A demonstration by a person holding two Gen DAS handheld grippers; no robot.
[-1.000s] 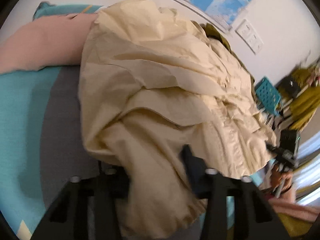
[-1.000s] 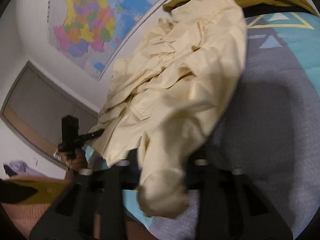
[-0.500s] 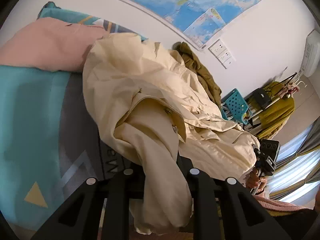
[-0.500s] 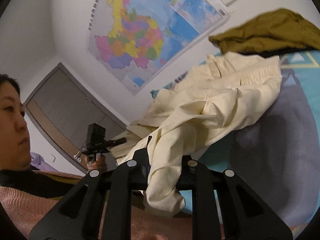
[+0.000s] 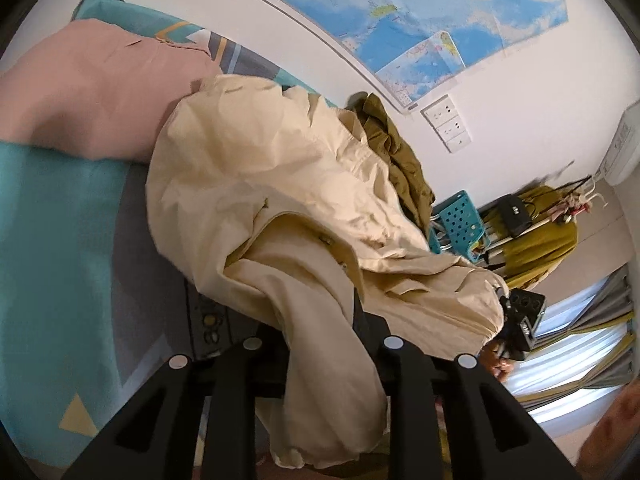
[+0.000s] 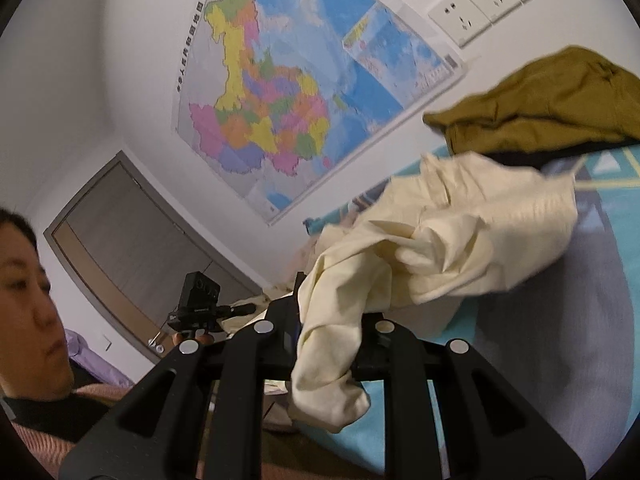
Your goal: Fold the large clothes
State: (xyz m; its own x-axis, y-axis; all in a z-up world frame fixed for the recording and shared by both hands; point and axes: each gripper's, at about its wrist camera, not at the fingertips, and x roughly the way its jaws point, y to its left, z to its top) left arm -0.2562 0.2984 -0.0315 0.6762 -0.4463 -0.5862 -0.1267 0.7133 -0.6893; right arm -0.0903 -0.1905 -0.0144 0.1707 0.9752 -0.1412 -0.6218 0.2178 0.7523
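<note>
The cream shirt (image 5: 280, 184) has been lifted higher off the bed (image 5: 60, 240) since the earlier frame, pinched by both nearly closed jaws (left gripper (image 5: 320, 344), right gripper (image 6: 324, 326)), and no fold is made yet.

Each of the 2 fisheye views looks forward along its own hand-held gripper, close over the cream garment (image 5: 280, 184). The left view faces down across the bed (image 5: 52, 240) toward the wall map (image 5: 420, 8); the right view looks nearly level at that map (image 6: 288, 92). Both share the garment (image 6: 460, 240), the map and the olive garment (image 6: 540, 100) below it.
</note>
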